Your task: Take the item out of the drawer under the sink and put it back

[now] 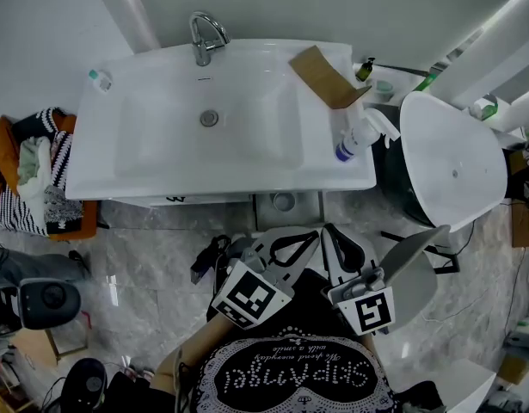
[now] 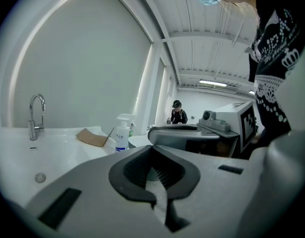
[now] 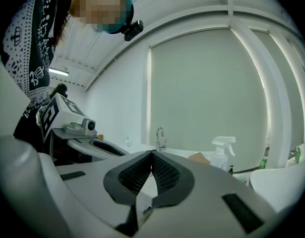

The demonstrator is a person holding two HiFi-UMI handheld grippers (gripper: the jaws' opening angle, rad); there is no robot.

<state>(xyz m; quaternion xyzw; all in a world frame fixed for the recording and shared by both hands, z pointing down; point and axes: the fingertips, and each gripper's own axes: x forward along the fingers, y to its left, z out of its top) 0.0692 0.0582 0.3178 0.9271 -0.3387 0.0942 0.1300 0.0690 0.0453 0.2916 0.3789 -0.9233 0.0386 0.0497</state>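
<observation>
The white sink [image 1: 161, 157] fills the top of the head view, with a faucet [image 1: 206, 37] at its back. Under its front rim only a thin strip of the drawer front [image 1: 174, 200] shows, and it looks closed. The item is hidden. My left gripper [image 1: 314, 235] and right gripper [image 1: 330, 231] are held close to the person's body, below the sink's front edge, side by side and apart from the drawer. In the left gripper view the left gripper [image 2: 152, 148] is shut and empty. In the right gripper view the right gripper [image 3: 152, 154] is also shut and empty.
A spray bottle [image 1: 359, 136] and a piece of cardboard [image 1: 326, 77] lie on the sink's right side, a small bottle [image 1: 99, 80] on its left corner. A white rounded lid [image 1: 453, 166] stands to the right. An orange basket of clothes [image 1: 36, 175] sits on the left floor.
</observation>
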